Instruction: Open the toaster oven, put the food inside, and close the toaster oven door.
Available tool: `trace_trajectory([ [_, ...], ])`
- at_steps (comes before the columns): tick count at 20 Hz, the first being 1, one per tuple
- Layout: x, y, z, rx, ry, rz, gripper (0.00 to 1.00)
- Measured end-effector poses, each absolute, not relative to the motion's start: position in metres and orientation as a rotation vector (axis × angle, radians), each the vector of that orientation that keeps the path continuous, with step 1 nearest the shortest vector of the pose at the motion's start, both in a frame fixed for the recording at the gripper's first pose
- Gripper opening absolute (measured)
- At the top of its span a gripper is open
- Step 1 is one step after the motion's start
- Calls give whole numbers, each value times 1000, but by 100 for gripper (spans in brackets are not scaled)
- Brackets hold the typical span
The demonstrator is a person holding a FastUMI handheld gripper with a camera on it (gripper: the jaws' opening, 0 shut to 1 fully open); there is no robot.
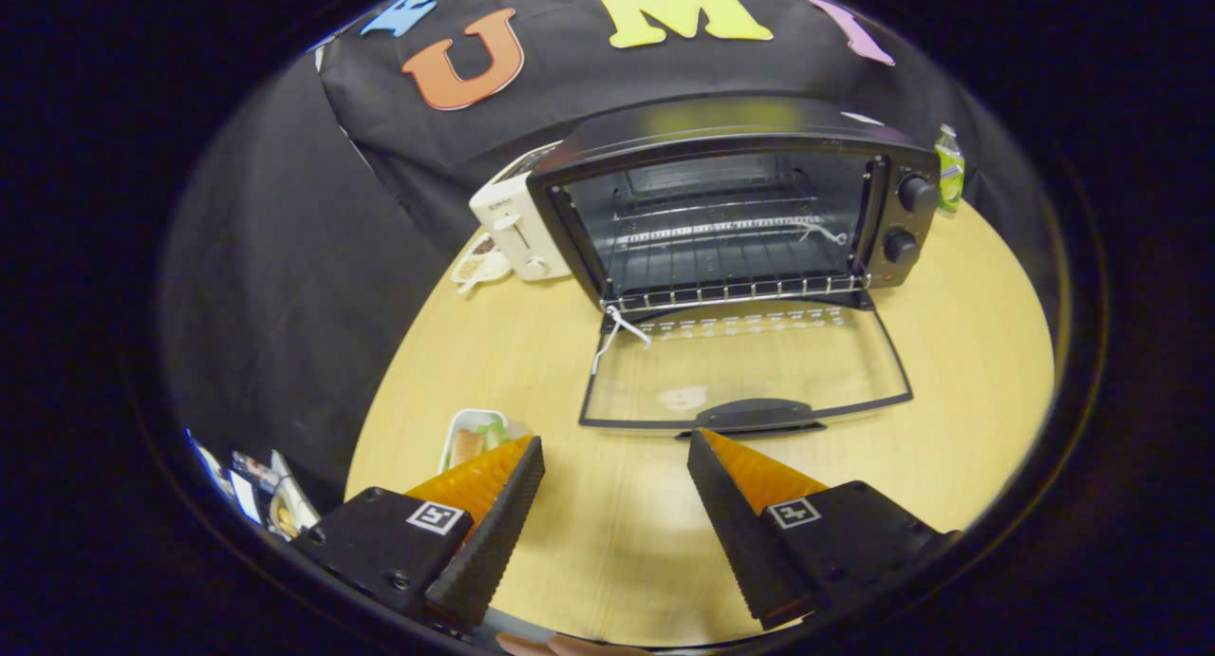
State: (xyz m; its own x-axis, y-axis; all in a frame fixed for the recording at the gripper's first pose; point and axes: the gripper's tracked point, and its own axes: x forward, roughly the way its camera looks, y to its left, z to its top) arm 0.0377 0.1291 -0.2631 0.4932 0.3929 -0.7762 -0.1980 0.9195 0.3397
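Claw (615, 440) spread wide, fingers apart, gripping nothing, only bare wooden table (968, 390) between them. Fingers hang above the tabletop, tips pointing toward the toaster oven (736, 200). Just ahead of the right fingertip sits the door handle (755, 416), close but not touching as far as I can tell. Glass door (745, 366) is dropped fully open, lying flat toward the claw, hinged at the oven's lower front edge. White string (619, 331) tied at the door's left hinge corner, loose end trailing onto the glass. Oven cavity open, wire rack (736, 281) at the front lip, another string bit on the rack deeper in on the right. Two knobs (909, 219) stacked on the oven's right panel. Food tray (475, 438) sits just beside and partly behind the left finger, on the table, holding bread-like and green pieces; not in the oven. White pop-up toaster (513, 229) stands against the oven's left side, small dish (477, 262) in front of it. Green bottle (948, 167) behind the oven's right corner. Clutter (256, 490) off the table's near left edge, too blurred to make out.
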Motion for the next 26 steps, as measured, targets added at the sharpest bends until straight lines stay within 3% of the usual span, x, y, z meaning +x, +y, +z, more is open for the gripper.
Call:
trace_trajectory([
  [9,-7,196,-261,500,1247,657,93],
  [13,-19,209,-268,530,1352,731,79],
  [19,-13,209,-277,555,1386,729,45],
  [26,-9,209,-271,575,1348,738,36],
])
